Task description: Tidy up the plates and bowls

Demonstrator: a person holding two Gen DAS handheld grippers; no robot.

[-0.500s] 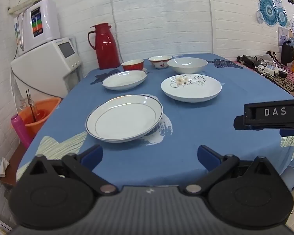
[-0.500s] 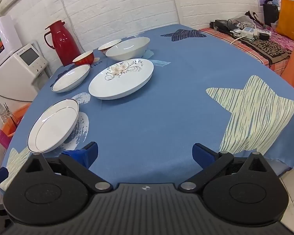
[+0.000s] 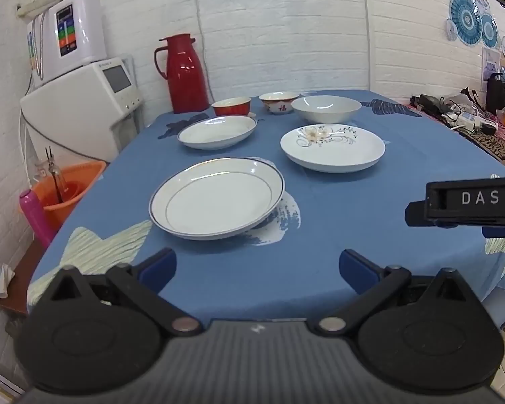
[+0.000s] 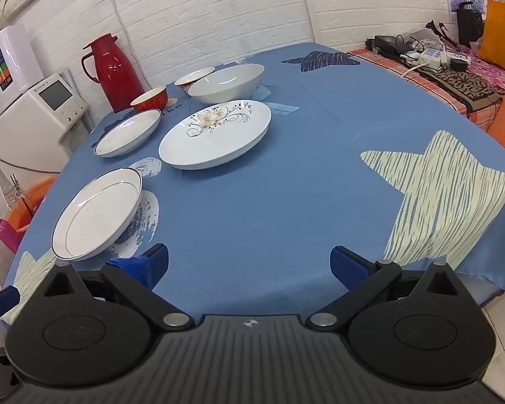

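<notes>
Nearest the cameras, both tools hang over the front edge of the worktop [image 3: 320, 202] with nothing in them: the left gripper [image 3: 257, 266] has its jaws spread wide and empty above the blue cloth, and the right gripper [image 4: 249, 262] likewise stands open and empty, off to the right of the crockery.

Just beyond the left gripper lies the near rimmed plate [image 3: 217, 197], white with a dark line round its edge, flat on the cloth and touching nothing else. Past it, to the right, sits the flowered plate [image 3: 332, 148], and to the left, further back, a second rimmed plate [image 3: 217, 132]. Behind these stand the bowls in a loose row: a red bowl [image 3: 231, 105], a small patterned bowl [image 3: 278, 101] and a large white bowl [image 3: 326, 108], the last two close together. A red thermos jug [image 3: 181, 72] stands at the far corner by the wall.

As a judgement, the organizing has hardly begun: every plate lies singly, well apart from the others, and no bowl is nested in another. All the stacking is left to do, and the near rimmed plate looks the likeliest first pick for the left gripper
</notes>
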